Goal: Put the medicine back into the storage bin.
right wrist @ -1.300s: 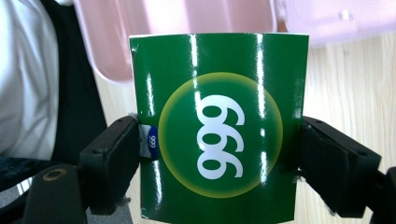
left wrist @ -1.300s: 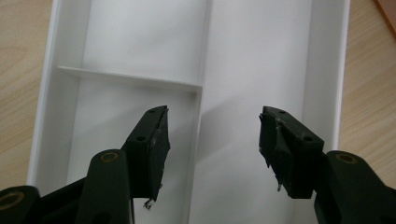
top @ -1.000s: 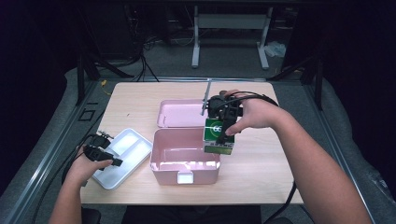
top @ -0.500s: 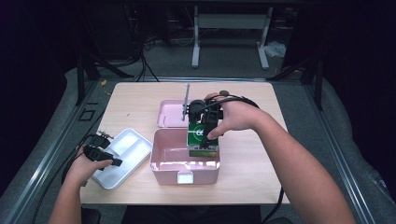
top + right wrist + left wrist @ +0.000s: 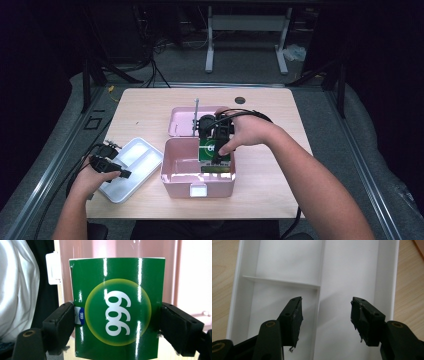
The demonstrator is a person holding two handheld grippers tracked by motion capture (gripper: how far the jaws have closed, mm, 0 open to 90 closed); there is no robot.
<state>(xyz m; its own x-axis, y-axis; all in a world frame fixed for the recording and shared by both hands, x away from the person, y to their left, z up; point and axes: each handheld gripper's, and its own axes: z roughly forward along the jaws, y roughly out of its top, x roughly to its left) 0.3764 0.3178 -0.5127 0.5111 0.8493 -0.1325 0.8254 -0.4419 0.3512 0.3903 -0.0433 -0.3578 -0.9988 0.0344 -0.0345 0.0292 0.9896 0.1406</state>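
The right gripper view reads what the high view leaves too small: the right gripper [image 5: 116,322] is clamped on both sides of a glossy green box [image 5: 116,307] with "999" in a yellow-ringed circle, and the pink bin [image 5: 120,250] lies just beyond its jaws. From above, that green box [image 5: 214,151] sits inside the pink bin [image 5: 197,179], its pink lid [image 5: 181,122] behind. The left gripper [image 5: 325,315] hangs spread and empty over the white divided tray [image 5: 352,272], whose compartments hold nothing.

The green box [image 5: 116,312] bears "999" in white within a yellow-ringed circle, with a small blue "999" tag at its edge.
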